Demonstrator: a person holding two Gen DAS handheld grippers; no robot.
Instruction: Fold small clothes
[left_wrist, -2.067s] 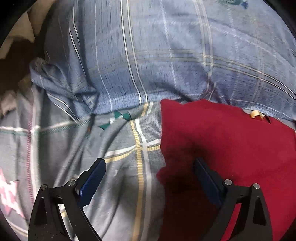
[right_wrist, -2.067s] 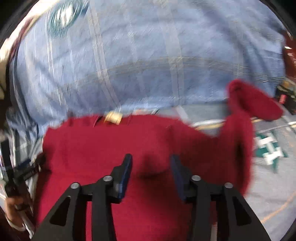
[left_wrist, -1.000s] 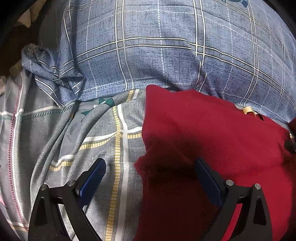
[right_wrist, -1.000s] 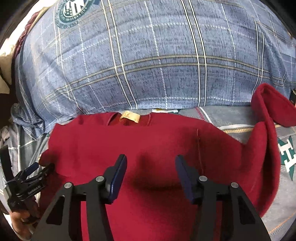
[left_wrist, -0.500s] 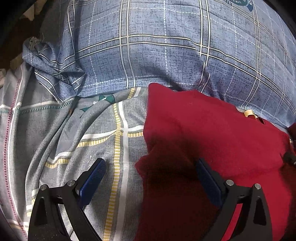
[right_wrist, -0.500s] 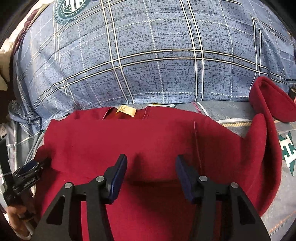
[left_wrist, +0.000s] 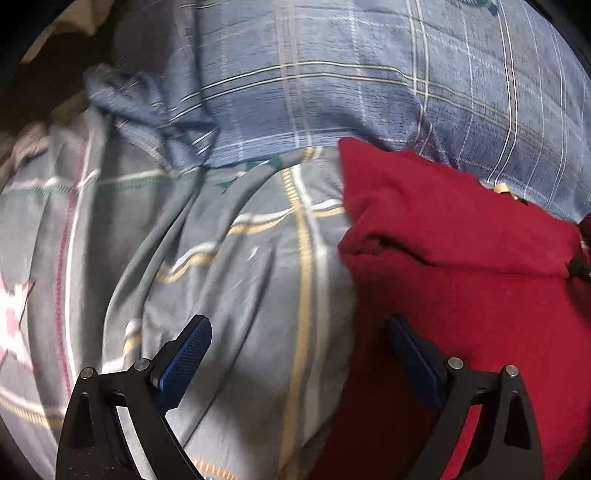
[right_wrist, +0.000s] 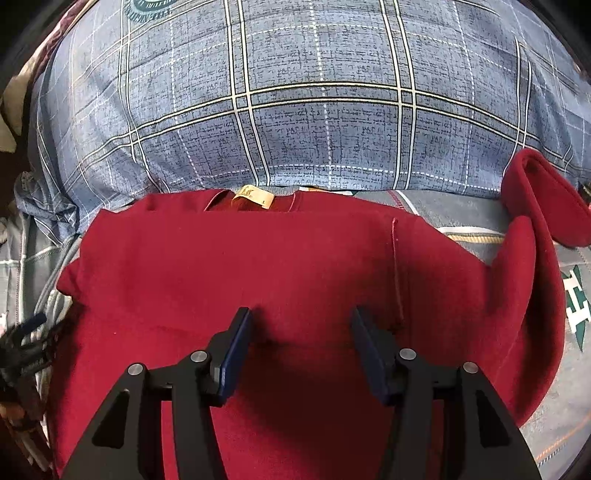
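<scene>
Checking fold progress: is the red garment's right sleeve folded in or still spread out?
Still out: the sleeve trails beside the red garment, cuff curled, lying on the bedsheet.

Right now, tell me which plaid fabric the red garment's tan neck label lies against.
The blue plaid pillow, not the grey plaid sheet; the label touches its lower edge.

Bedding, grey checked sheet (left_wrist: 229, 266): yellow, white and pink stripes, green motifs, creased, filling 6 to 9 o'clock. Blue plaid pillow (right_wrist: 314, 110): plump, cream and white lines, round green emblem at 11 o'clock. Dark gap at 10 o'clock. Light soft, uneven.
</scene>
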